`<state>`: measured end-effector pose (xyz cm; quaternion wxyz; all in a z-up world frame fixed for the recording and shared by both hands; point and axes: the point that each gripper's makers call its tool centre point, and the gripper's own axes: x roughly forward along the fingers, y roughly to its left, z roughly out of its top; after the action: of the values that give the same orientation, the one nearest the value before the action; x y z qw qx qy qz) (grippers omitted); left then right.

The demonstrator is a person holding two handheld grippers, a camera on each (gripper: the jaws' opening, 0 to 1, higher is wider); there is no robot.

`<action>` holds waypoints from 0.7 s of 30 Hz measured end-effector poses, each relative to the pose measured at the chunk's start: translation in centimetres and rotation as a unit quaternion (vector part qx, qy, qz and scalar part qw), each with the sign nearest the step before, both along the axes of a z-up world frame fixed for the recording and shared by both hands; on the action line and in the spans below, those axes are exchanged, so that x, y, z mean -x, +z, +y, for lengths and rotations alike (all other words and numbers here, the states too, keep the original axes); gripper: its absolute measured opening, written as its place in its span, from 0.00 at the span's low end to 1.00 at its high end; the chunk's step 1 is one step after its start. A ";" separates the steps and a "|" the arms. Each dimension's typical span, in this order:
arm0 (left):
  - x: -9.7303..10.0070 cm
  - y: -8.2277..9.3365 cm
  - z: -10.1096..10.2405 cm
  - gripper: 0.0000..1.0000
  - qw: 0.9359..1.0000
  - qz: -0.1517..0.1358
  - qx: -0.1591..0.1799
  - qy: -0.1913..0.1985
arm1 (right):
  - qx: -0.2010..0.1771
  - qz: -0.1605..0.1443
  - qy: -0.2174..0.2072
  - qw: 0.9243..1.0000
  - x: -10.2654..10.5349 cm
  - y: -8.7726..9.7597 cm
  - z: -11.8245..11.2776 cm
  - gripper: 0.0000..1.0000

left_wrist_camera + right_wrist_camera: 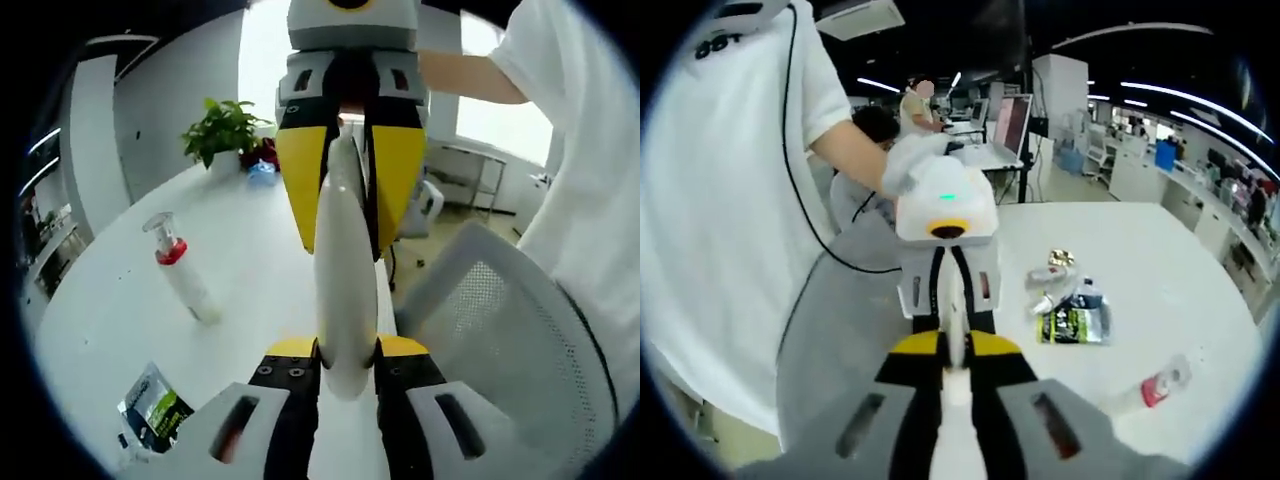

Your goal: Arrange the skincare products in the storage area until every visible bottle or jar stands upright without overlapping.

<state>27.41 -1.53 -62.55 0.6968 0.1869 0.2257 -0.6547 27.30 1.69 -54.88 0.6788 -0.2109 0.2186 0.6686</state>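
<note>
A long white bottle (345,270) hangs in the air between both grippers. My left gripper (346,352) is shut on its near end, and my right gripper (348,190) comes in from the top, its yellow jaws shut on the far end. In the right gripper view the right gripper (952,352) clamps the same white bottle (956,372), facing the left gripper (948,290), which a gloved hand holds. A clear-capped bottle with a red collar (181,272) lies on its side on the white table (110,310); it is also the red-collared bottle (1157,386).
A green-labelled pouch (155,408) lies near the table's edge, seen again as the pouch (1076,318) beside a small silvery tube (1050,276). A potted plant (224,130) stands at the far end. A grey mesh chair (500,320) and a person in a white shirt (730,220) stand close by.
</note>
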 end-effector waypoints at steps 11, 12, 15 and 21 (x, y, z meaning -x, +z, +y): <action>-0.1 -2.7 0.5 0.16 1.000 0.009 -0.021 -0.002 | 0.010 0.008 -0.009 1.000 -0.3 -2.6 0.2 0.09; -0.2 -2.9 0.6 0.16 1.000 0.008 -0.021 -0.002 | 0.011 0.009 -0.010 1.000 -0.3 -2.8 0.2 0.09; -0.3 -3.3 0.6 0.16 1.000 0.003 -0.021 -0.003 | 0.013 0.010 -0.011 1.000 -0.4 -3.3 0.2 0.09; -0.3 -4.0 0.6 0.16 1.000 0.007 -0.023 -0.005 | 0.019 0.011 -0.011 1.000 -0.5 -3.9 0.2 0.09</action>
<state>27.76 -0.91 -66.51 0.6876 0.1990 0.2444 -0.6542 27.79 1.93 -58.77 0.6795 -0.2144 0.2411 0.6590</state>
